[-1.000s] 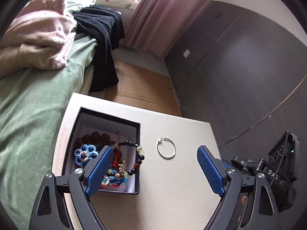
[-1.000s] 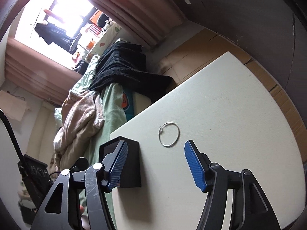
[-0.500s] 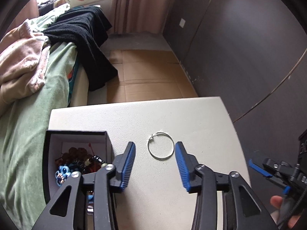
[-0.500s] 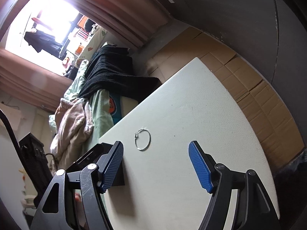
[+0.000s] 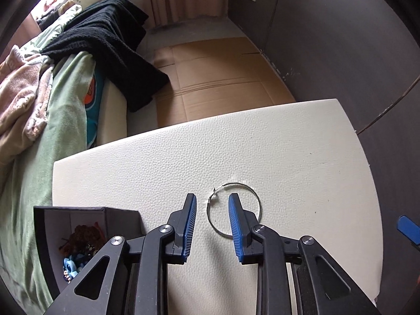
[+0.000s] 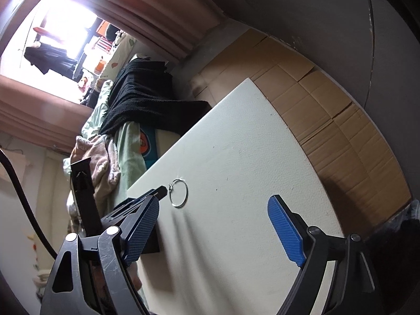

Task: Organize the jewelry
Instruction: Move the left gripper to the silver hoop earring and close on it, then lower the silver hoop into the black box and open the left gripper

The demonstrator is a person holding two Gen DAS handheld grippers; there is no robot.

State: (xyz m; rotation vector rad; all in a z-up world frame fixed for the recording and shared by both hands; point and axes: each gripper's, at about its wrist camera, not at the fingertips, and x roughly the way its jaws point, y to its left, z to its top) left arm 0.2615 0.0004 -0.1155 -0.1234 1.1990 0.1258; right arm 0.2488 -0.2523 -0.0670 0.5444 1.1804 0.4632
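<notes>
A thin silver hoop ring [image 5: 246,185] lies flat on the white textured table [image 5: 288,152]. My left gripper [image 5: 212,199] points down at it, jaws closing. The hoop's left arc sits between the blue pads without being pressed, and the right fingertip [image 5: 233,204] covers part of the wire. A black jewelry box [image 5: 86,208] at lower left holds beaded bracelets [image 5: 78,239]. In the right wrist view the hoop ring [image 6: 187,193] lies beside the left gripper's dark fingertip [image 6: 160,191]. My right gripper [image 6: 214,202] hovers nearer, jaws opening, nothing between them.
A bed with a green sheet [image 5: 65,120], pink blanket and black garment [image 5: 110,42] borders the table's left side. Flattened cardboard [image 5: 223,73] covers the floor beyond the far edge. A dark wall [image 5: 341,39] runs along the right. The right gripper's blue pad [image 5: 407,229] shows at the edge.
My left gripper swung from above the box over to the hoop, dropped lower and narrowed its jaws around the hoop's left arc. The right gripper's jaws widened and it shifted sideways.
</notes>
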